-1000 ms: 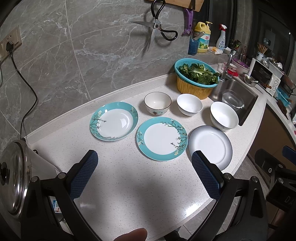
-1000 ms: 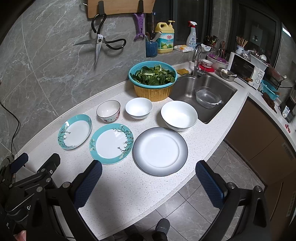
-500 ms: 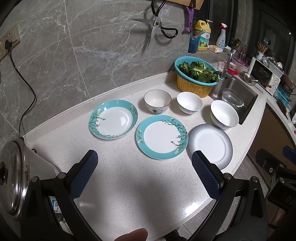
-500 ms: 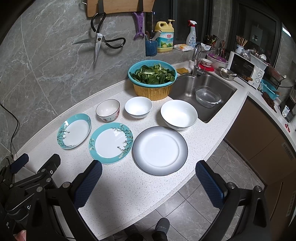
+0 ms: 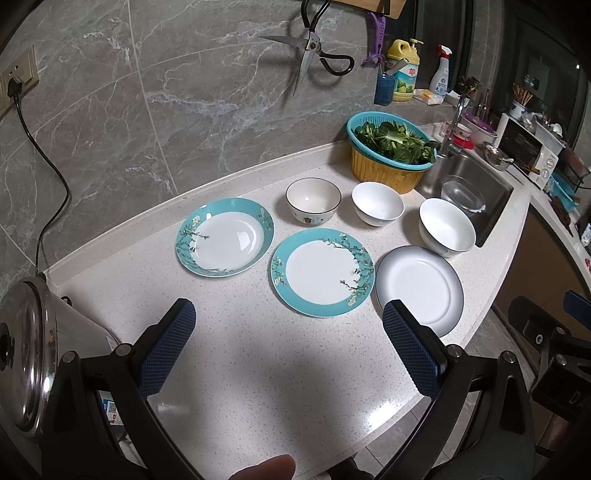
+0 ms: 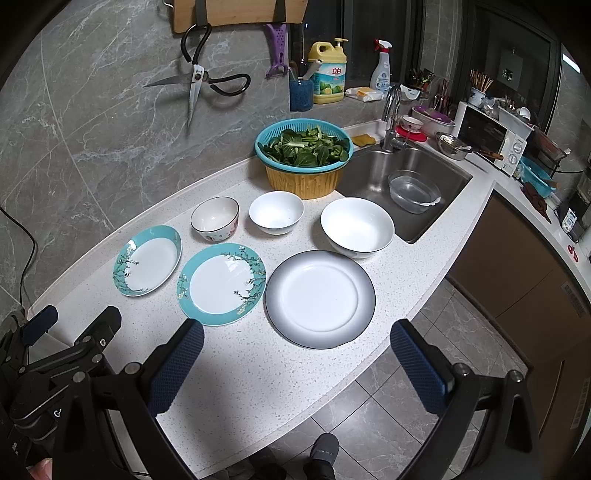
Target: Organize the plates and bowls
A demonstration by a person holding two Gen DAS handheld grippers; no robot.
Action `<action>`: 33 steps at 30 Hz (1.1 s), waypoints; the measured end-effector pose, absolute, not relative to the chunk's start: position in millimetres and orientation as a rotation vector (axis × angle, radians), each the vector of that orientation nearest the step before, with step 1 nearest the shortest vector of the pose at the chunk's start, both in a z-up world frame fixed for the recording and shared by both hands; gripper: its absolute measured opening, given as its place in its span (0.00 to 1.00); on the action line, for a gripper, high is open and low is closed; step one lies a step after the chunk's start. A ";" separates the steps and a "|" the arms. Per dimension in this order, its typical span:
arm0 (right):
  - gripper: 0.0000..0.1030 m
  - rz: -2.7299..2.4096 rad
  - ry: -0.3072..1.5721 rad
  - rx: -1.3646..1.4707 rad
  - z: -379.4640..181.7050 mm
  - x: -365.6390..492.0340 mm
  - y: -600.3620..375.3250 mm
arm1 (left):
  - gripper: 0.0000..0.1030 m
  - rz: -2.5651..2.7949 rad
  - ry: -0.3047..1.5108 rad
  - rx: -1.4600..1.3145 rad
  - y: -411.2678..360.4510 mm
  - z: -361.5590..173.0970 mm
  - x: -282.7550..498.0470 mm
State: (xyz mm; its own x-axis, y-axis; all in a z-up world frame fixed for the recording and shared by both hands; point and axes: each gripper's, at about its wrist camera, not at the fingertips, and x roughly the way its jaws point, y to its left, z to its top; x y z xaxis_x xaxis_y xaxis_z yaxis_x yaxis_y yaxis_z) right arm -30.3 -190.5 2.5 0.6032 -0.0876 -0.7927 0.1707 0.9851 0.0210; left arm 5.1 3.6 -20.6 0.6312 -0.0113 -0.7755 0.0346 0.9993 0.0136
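Left claw (image 5: 284, 354), right claw (image 6: 295, 365): both spread wide, empty, above surface (image 6: 258, 373) edge. Grey plate (image 6: 320, 299), two teal plates (image 6: 221, 284) (image 6: 147, 260) in row on surface. Behind: three bowls (image 6: 357, 226) (image 6: 276, 212) (image 6: 215, 218). Beyond: basket (image 6: 304, 162) of greens, sink (image 6: 402, 173).

A grey marble-veined tile wall (image 6: 92, 122) backs a white speckled countertop (image 6: 258, 369) that curves toward a stainless steel sink (image 6: 406, 177) with a chrome faucet (image 6: 391, 110). Brown cabinet fronts (image 6: 517, 280) stand below the counter, over a grey tiled floor (image 6: 388, 398). A dark window (image 6: 373, 33) sits behind the sink, and a wall socket (image 5: 16, 81) holds a black plug
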 end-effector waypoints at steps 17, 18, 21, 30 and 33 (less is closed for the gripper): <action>1.00 -0.152 0.915 0.100 -2.4 -29.8 -191.4 | 1.00 -0.030 0.895 0.029 0.9 -24.8 5.3; 1.00 -0.151 0.916 0.100 -2.3 -29.7 -191.5 | 1.00 -0.031 0.896 0.028 0.5 -25.2 5.3; 1.00 -0.153 0.917 0.101 -4.4 -30.5 -192.3 | 1.00 -0.031 0.898 0.029 -2.4 -25.8 4.4; 1.00 -0.153 0.919 0.101 -5.8 -30.2 -192.8 | 1.00 -0.033 0.901 0.028 -1.6 -26.3 5.2; 1.00 -0.153 0.919 0.100 -5.4 -29.8 -192.6 | 1.00 -0.036 0.906 0.028 -3.2 -27.8 5.7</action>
State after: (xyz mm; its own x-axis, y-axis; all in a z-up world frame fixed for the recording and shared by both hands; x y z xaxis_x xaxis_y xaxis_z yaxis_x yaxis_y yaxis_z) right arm -29.8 -192.6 -5.4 0.5967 -0.0889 -0.7975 0.1743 0.9845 0.0207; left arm 5.7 -3.2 -27.8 0.6166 -0.0194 -0.7870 0.0431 0.9990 0.0091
